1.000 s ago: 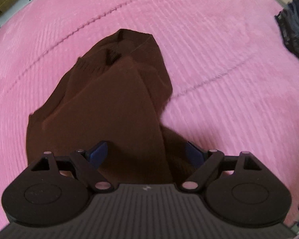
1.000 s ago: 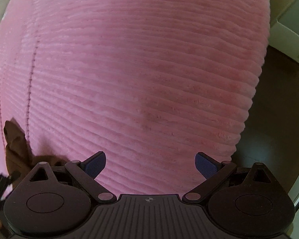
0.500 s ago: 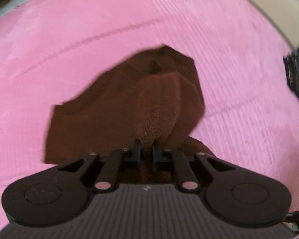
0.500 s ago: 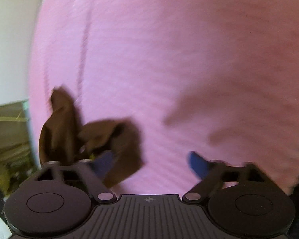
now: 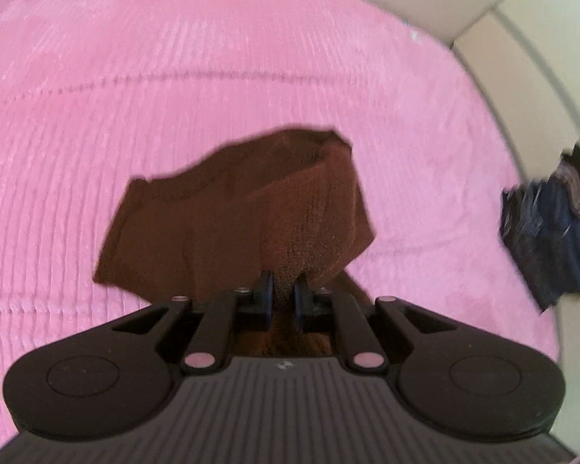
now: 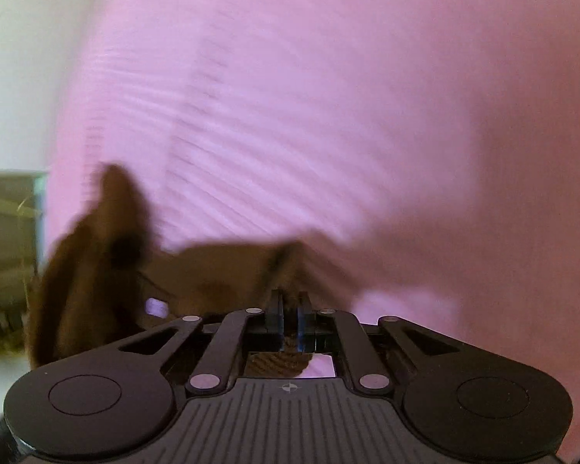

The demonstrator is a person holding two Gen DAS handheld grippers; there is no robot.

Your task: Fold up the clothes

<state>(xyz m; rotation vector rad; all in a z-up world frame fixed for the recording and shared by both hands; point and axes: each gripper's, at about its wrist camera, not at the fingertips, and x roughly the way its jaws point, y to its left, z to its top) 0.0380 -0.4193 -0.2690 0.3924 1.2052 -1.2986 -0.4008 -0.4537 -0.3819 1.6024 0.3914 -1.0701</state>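
Brown knit garment (image 5: 228,228) lies bunched on the pink ribbed blanket (image 5: 135,77), stretching up and to the left, away from the left gripper (image 5: 281,294), whose jaws are pinched on its near edge. Over on the right, the right gripper (image 6: 289,311) is clamped on another fold of that cloth (image 6: 220,270), the rest trailing off to its left. Both hands have an edge; the cloth spans between them.

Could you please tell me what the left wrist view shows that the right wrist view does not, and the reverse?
Only the left wrist view shows the dark blue clothing at the right edge and the left claw shut on the brown garment. Only the right wrist view shows the right claw gripping that garment, blurred, with a greenish object at the left edge. Both show the garment on the pink ribbed cover.
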